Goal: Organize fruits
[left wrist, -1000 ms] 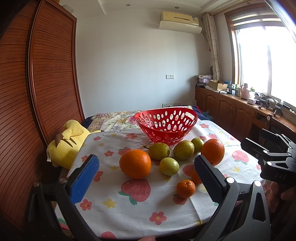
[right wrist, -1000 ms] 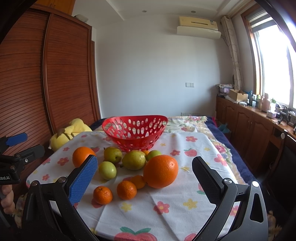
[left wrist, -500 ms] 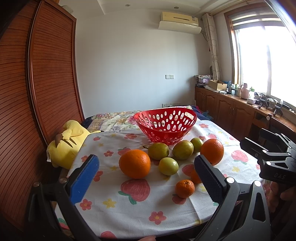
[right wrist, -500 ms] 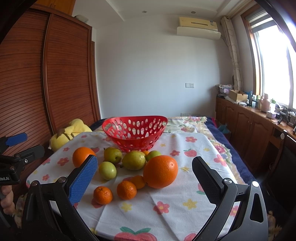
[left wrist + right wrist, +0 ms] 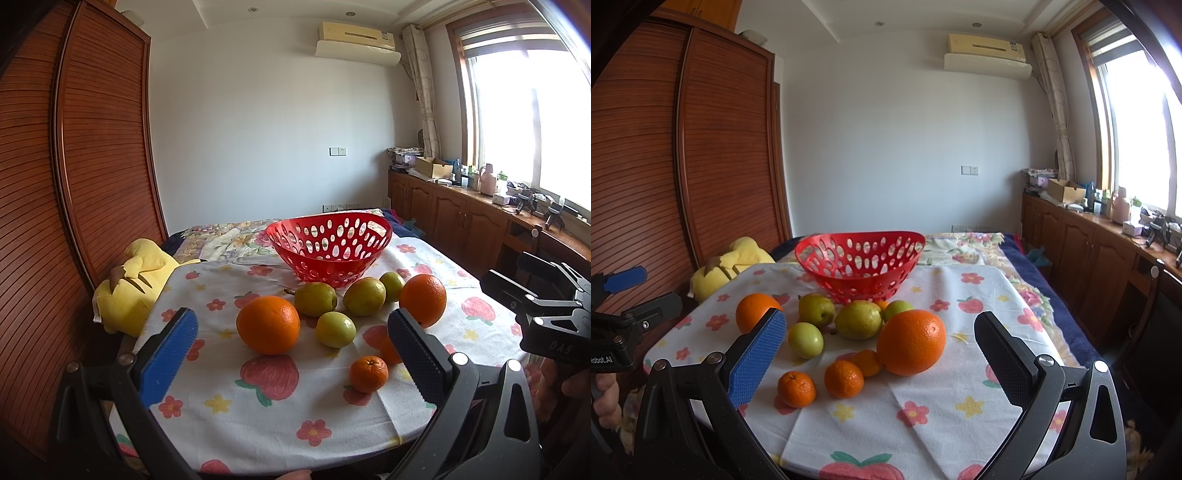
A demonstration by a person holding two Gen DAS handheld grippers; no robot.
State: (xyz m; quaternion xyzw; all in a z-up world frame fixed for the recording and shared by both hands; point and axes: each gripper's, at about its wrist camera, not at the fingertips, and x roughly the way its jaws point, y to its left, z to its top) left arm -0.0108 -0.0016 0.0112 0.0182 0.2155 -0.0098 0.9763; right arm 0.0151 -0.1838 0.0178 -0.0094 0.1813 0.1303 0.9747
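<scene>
Fruit lies loose on a floral cloth over the tabletop, just in front of an empty red basket with oval holes in its wall. Two large oranges sit at either end of the group, with green-yellow pears between them and three small mandarins nearest the camera. Both tools hang short of the pile: the right hand-held gripper and the left hand-held gripper each stand spread wide, holding nothing.

The big oranges look firm, round and fairly heavy, likely to roll if nudged; a grip across the widest part should hold best. The pears appear smooth and may bruise under hard pressure, so their fuller lower half seems the safest place to grip. The mandarins look light and soft-skinned, calling for a gentle squeeze. A yellow plush toy rests beside the tabletop's left edge.
</scene>
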